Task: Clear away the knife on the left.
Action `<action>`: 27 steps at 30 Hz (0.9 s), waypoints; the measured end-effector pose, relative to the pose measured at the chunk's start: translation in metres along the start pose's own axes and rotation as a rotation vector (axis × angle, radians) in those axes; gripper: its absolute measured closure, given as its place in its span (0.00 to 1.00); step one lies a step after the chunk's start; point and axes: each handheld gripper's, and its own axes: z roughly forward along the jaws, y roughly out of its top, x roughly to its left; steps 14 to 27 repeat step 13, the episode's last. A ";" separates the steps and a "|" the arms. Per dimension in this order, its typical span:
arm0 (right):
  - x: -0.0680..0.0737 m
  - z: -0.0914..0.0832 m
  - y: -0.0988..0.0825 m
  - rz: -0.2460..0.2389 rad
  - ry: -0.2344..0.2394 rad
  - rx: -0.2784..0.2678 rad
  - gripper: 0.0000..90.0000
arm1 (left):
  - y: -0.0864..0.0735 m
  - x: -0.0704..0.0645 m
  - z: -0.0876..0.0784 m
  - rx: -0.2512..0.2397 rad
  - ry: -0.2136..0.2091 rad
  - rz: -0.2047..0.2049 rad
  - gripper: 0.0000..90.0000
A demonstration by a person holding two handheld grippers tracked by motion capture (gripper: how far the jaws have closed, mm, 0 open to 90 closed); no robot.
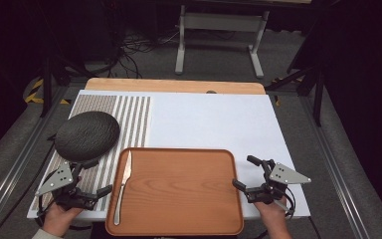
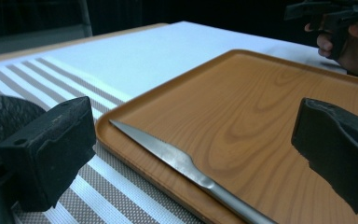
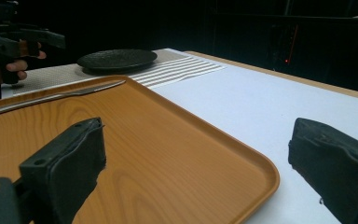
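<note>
A steel table knife (image 1: 123, 186) lies along the left side of a wooden tray (image 1: 179, 199), blade pointing away from me. My left gripper (image 1: 95, 177) hovers just left of the tray's near left corner, jaws open and empty. In the left gripper view the knife (image 2: 182, 161) lies ahead between the spread jaws of that gripper (image 2: 196, 135), untouched. My right gripper (image 1: 243, 172) sits at the tray's right edge, open with nothing in it. The right gripper view has the tray's corner (image 3: 242, 163) between the wide jaws of that gripper (image 3: 200, 154).
A dark round plate (image 1: 87, 135) rests upside down on a striped placemat (image 1: 132, 114), just beyond the left gripper. A white sheet (image 1: 214, 119) covers the table behind the tray. The table's front edge runs close under both hands.
</note>
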 end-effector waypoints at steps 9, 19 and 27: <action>0.001 -0.002 0.001 -0.002 -0.005 -0.003 0.05 | 0.003 -0.001 0.001 -0.017 -0.030 -0.021 0.01; 0.001 -0.001 0.001 -0.008 -0.004 -0.003 0.05 | 0.004 -0.002 0.000 -0.023 -0.030 -0.012 0.01; 0.001 -0.001 0.001 -0.008 -0.004 -0.003 0.05 | 0.004 -0.002 0.000 -0.023 -0.030 -0.012 0.01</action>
